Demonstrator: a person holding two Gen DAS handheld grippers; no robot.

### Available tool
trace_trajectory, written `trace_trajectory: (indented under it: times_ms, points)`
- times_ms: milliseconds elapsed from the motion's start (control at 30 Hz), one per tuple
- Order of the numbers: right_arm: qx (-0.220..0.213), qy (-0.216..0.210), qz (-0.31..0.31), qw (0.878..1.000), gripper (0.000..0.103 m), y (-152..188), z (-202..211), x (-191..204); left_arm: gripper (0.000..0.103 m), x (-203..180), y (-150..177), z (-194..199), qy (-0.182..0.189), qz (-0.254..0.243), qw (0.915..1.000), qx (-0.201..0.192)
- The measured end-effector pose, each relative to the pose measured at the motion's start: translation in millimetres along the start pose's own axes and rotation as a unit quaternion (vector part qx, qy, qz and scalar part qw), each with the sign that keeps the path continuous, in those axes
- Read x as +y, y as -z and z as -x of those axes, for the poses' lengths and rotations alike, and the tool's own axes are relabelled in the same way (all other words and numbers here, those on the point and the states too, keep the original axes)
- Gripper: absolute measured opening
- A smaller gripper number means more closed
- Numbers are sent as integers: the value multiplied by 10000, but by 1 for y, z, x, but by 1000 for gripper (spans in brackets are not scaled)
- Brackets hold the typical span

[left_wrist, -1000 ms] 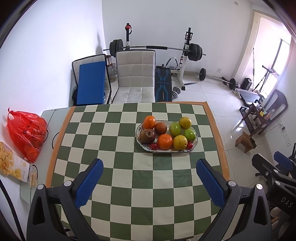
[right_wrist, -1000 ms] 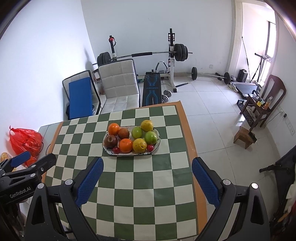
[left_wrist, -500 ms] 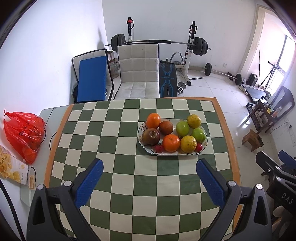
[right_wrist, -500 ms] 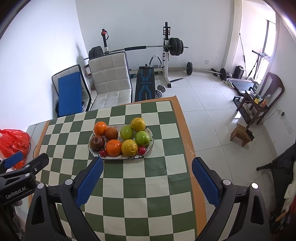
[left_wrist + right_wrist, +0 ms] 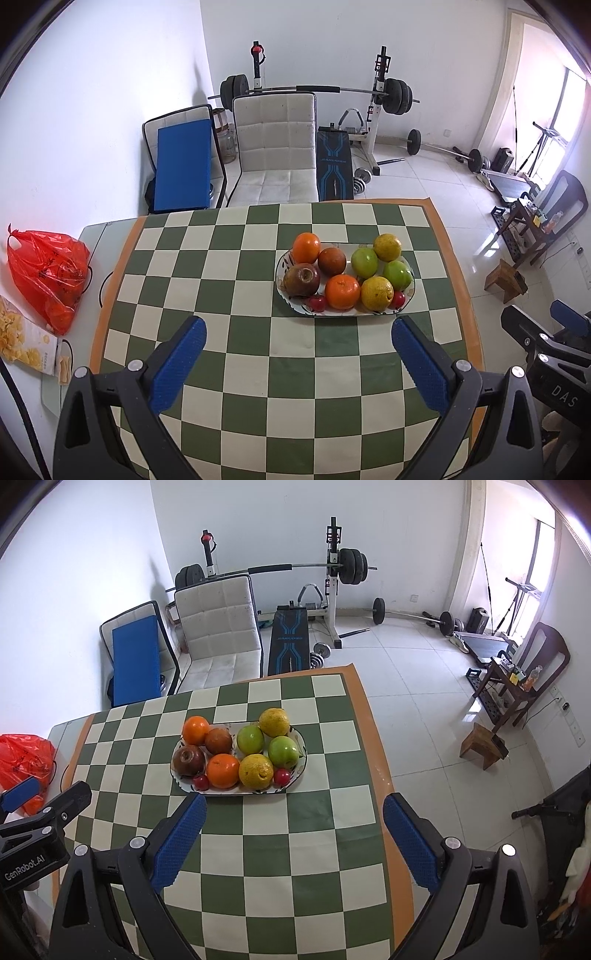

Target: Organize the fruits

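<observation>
While both gape; fruit plate (image 5: 409,291) beyond left hand-held gripper (image 5: 298,334) | untouched

— How does the left gripper (image 5: 297,341) stand?

— Jaws spread wide, nothing between the blue pads (image 5: 177,363) (both tilted inward at the tips), held above the surface and touching nothing.

— And the right gripper (image 5: 293,819)?

— The same — wide apart, empty, aloft. It sits just to the left one's right, each showing at the edge of the other's view.
</observation>
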State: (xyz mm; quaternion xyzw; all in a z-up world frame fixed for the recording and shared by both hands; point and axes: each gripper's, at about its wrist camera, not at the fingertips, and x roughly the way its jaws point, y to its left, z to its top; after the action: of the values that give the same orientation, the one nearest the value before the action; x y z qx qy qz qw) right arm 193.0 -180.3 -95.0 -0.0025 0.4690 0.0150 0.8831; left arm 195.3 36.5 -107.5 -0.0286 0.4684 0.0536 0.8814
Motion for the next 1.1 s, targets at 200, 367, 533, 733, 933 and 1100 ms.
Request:
trace_trajectory:
  times_ms: [200,367,533,733,933,1100]
  points:
    - [-16,-2,33,10000,98,0,-1,1,103,0,0,3,-12,-37,10000,-75]
    - [-13,-9,36,10000,98,-1,1,3,103,0,1,4,-12,-56,10000,-81]
    - [-9,-17,52,10000,98,-2,2,3,103,-1,1,4,0,-54,10000,-69]
    - [-17,-11,55,10000,98,-2,2,3,103,-2,3,4,23,-53,10000,-75]
    - [-26,-6,53,10000,98,-2,4,3,103,-4,3,4,26,-56,10000,-71]
    - [-31,-11,69,10000,98,-4,6,2,103,-4,3,4,20,-56,10000,-78]
